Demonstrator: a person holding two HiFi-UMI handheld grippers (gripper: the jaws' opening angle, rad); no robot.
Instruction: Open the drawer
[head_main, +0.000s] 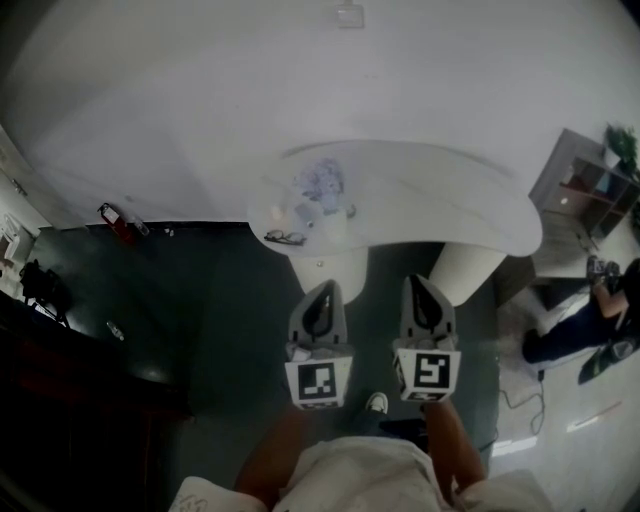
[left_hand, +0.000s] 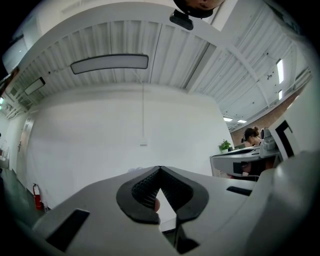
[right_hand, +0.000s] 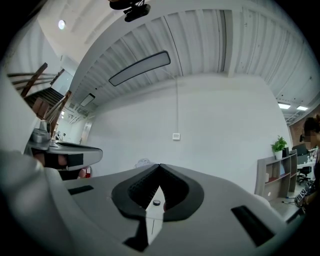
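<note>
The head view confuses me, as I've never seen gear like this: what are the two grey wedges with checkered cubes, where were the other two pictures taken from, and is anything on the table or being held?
The head view comes from a camera on a person's head, looking steeply down. The two grey wedges are hand-held tools, the left gripper and the right gripper. The patterned cubes are part of them. The other two pictures come from a camera riding on each gripper, looking along its fingers. Both pairs of fingers are closed together and hold nothing. Ahead stands a curved white table bearing a pair of glasses and something crumpled and pale.
</note>
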